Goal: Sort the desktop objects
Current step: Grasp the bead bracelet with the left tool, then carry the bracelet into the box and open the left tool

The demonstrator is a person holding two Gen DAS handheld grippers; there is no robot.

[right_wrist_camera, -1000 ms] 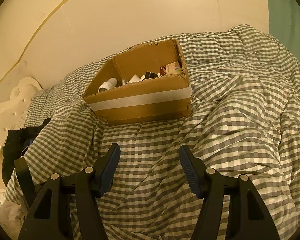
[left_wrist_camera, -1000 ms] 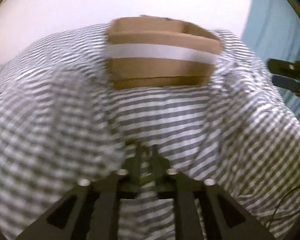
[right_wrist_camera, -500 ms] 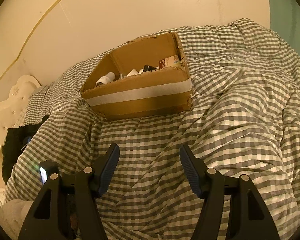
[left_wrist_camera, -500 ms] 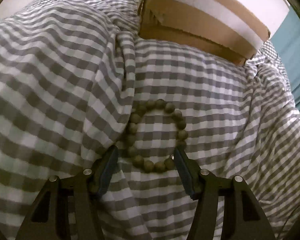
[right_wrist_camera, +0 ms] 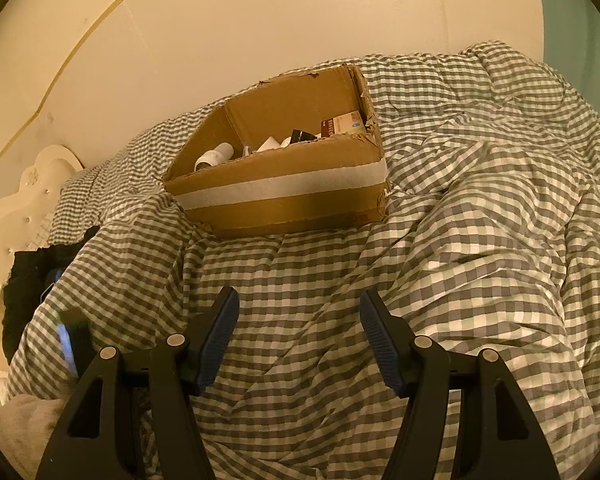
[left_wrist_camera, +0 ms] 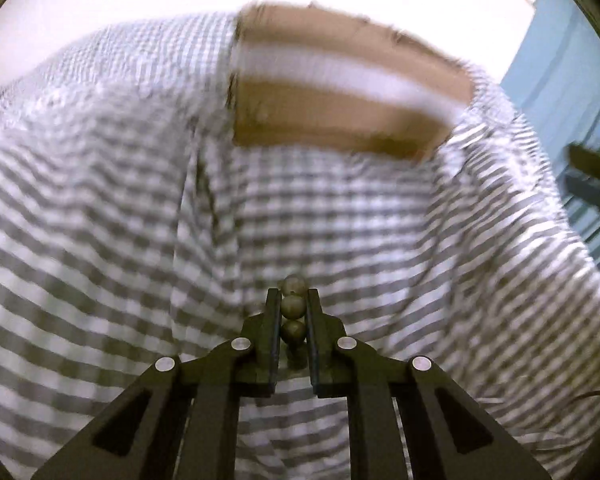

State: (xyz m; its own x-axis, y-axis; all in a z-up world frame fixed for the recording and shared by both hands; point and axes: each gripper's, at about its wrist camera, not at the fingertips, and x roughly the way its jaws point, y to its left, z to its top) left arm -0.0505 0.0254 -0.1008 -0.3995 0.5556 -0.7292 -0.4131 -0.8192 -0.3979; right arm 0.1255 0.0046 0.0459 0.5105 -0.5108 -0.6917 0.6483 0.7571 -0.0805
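My left gripper (left_wrist_camera: pixel 293 300) is shut on a bracelet of brown-green beads (left_wrist_camera: pixel 293 307), which it holds above the checked quilt. The frame is blurred by motion. A brown cardboard box (left_wrist_camera: pixel 340 92) with a white tape band stands ahead of it. In the right wrist view the same box (right_wrist_camera: pixel 284 188) sits on the quilt, open on top, with a white bottle (right_wrist_camera: pixel 214 156), a small carton (right_wrist_camera: pixel 344 124) and other small items inside. My right gripper (right_wrist_camera: pixel 299 312) is open and empty, hovering over the quilt in front of the box.
A grey-and-white checked quilt (right_wrist_camera: pixel 480 220) covers the bed in folds. A white headboard (right_wrist_camera: pixel 16 200) and dark clothing (right_wrist_camera: pixel 32 276) lie at the left. A wall stands behind the box. The right gripper shows at the right edge of the left wrist view (left_wrist_camera: pixel 596 184).
Half a second ago the left gripper was open around the bead bracelet lying on the quilt. Now it has shut on the beads and lifted, tilting up toward the box. The right gripper hardly moved.
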